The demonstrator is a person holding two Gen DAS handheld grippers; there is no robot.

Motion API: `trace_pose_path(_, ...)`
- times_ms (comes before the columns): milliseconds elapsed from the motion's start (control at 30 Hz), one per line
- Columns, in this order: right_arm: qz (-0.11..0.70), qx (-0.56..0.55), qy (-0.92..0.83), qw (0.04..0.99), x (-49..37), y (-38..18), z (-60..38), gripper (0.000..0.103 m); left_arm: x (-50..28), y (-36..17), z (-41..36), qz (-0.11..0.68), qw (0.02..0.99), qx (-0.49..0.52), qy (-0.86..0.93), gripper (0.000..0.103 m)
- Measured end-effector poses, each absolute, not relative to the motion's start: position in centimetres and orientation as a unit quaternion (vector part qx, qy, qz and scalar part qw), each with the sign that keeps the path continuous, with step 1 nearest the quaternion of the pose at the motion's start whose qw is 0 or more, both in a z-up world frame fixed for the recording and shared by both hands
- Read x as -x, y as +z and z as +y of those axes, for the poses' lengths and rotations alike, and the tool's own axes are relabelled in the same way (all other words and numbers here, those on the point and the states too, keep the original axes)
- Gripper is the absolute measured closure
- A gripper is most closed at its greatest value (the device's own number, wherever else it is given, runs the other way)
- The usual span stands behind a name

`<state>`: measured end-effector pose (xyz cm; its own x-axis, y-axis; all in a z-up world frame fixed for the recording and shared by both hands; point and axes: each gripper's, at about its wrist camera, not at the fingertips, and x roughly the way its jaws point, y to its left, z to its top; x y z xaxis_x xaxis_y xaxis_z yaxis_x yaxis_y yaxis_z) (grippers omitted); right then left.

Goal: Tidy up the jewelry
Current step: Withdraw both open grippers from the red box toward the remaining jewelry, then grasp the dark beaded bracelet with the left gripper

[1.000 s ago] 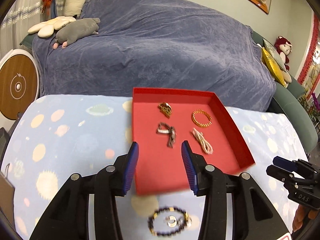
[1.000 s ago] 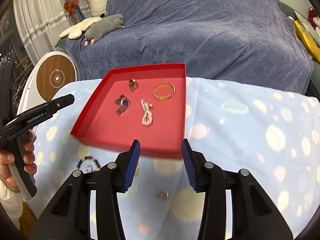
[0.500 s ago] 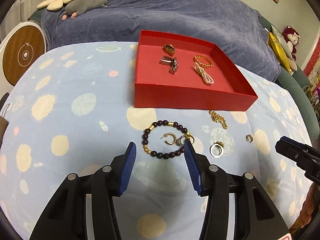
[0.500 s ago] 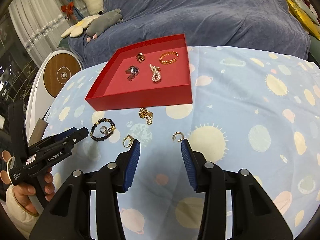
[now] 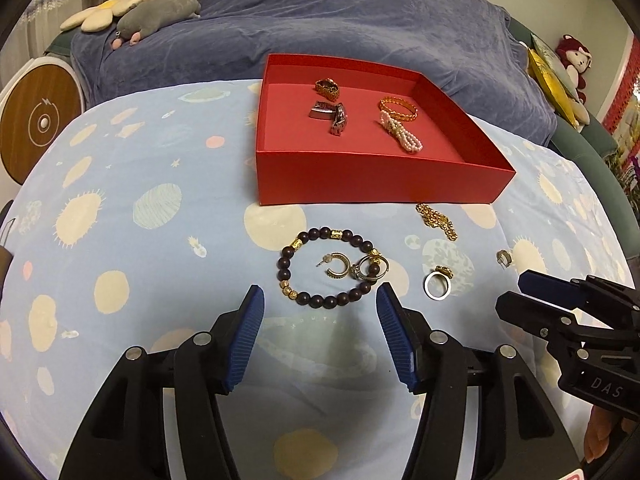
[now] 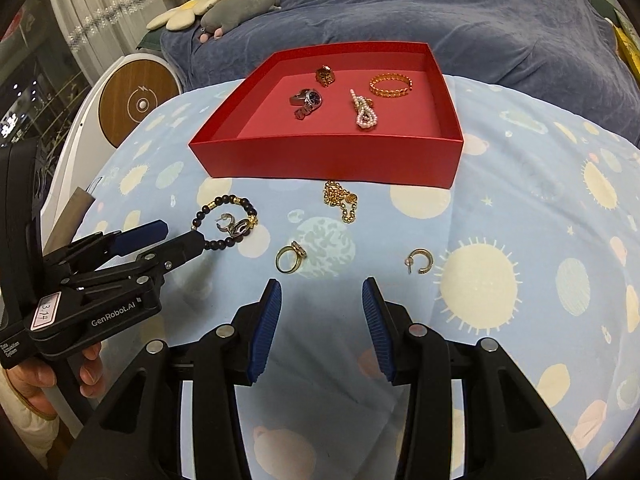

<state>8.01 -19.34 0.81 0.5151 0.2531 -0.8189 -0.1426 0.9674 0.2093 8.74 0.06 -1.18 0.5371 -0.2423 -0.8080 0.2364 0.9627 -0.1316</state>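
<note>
A red tray (image 5: 376,178) (image 6: 332,158) on the blue spotted cloth holds a watch (image 5: 334,114), a gold bangle (image 5: 398,108), a pearl piece (image 5: 402,134) and a gold ring (image 5: 327,88). In front of it lie a dark bead bracelet (image 5: 320,300) with a hoop earring (image 5: 338,268) and ring (image 5: 374,268) inside, a gold chain (image 5: 436,220), a ring (image 6: 290,259) and a second hoop earring (image 6: 420,260). My left gripper (image 5: 318,336) is open and empty, just before the bracelet. My right gripper (image 6: 320,320) is open and empty, near the ring.
A blue-covered sofa (image 5: 320,28) stands behind the table with a grey plush toy (image 5: 160,12). A round wood-faced device (image 5: 36,124) stands at the left. The tablecloth drops off at the left and right edges.
Both grippers have pulled back and lowered from over the tray toward the loose jewelry on the cloth. Both stay open.
</note>
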Motion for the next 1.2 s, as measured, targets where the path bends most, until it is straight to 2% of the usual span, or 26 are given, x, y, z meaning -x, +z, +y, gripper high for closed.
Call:
trace_pose_path(400,0.486,-0.073,0.106,0.864,-8.5,0.4,-20.4,0.062,-10.7,-2.2,0.6,0.455,0.884,0.0,-0.113,0.048)
trace_pose_path(467,0.486,-0.073,0.106,0.864,-8.5,0.4,-20.4,0.062,-11.1,-2.6,0.4,0.456,0.883,-0.005,-0.112,0.058)
trace_pose_path(600,0.485,-0.077,0.104,0.865,-8.6,0.5,-20.7,0.062,-11.2,-3.0,0.1,0.447,0.888,-0.02,-0.105,0.068)
trace_pose_path(633,0.484,-0.078,0.104,0.865,-8.7,0.5,-20.8,0.062,-11.2,-3.0,0.2,0.445,0.889,-0.019,-0.105,0.073)
trace_pose_path(667,0.484,-0.08,0.103,0.865,-8.7,0.6,-20.9,0.062,-11.2,-3.1,0.2,0.442,0.891,-0.019,-0.103,0.083)
trace_pose_path(767,0.484,-0.08,0.102,0.865,-8.8,0.6,-21.0,0.062,-11.1,-3.2,0.3,0.434,0.895,-0.025,-0.098,0.096)
trace_pose_path(1000,0.485,-0.077,0.104,0.865,-9.1,0.5,-20.8,0.062,-10.6,-2.6,0.0,0.439,0.89,-0.009,-0.125,0.098)
trace_pose_path(1200,0.486,-0.073,0.117,0.863,-9.5,0.2,-19.9,0.062,-9.5,0.1,0.1,0.423,0.891,0.03,-0.162,0.098)
